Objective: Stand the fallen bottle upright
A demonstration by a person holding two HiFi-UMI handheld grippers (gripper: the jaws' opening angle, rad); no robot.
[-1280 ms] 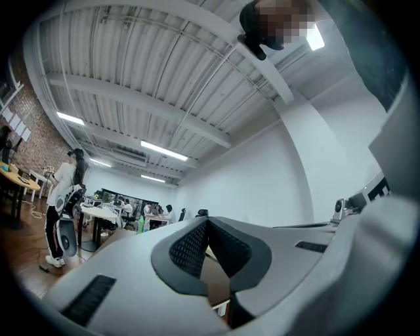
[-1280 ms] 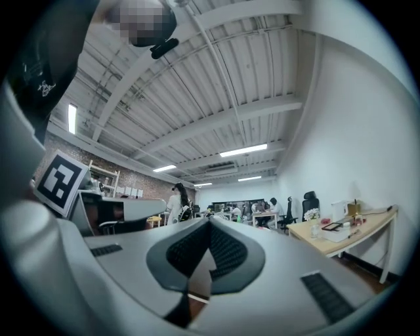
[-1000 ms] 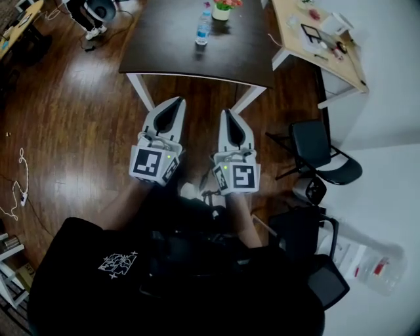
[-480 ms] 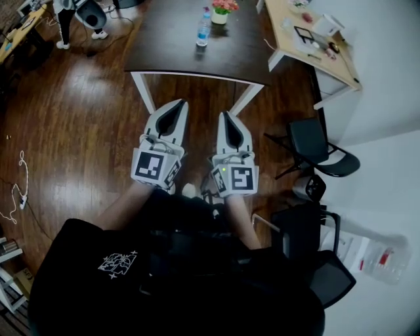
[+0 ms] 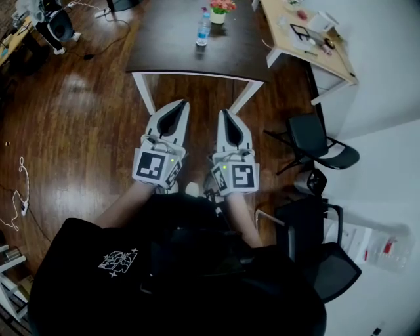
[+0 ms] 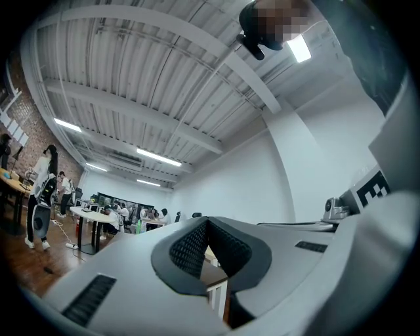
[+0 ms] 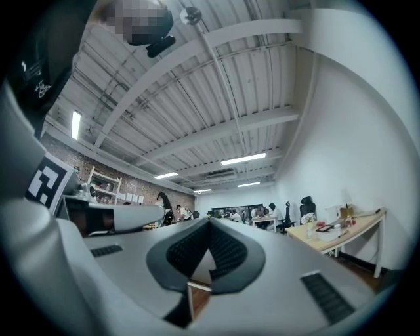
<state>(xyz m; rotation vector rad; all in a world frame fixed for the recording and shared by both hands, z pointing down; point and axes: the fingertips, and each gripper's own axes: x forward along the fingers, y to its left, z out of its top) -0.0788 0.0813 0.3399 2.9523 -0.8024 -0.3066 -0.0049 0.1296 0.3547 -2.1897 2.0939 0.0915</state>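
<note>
The bottle is standing upright near the far edge of the dark table, just beside a flowerpot. The whole room is sliding slightly across the head view, yet the table is staying well ahead. The left gripper and right gripper are still travelling side by side, both pinched shut on nothing. By my reckoning, nothing is left to set right.
</note>
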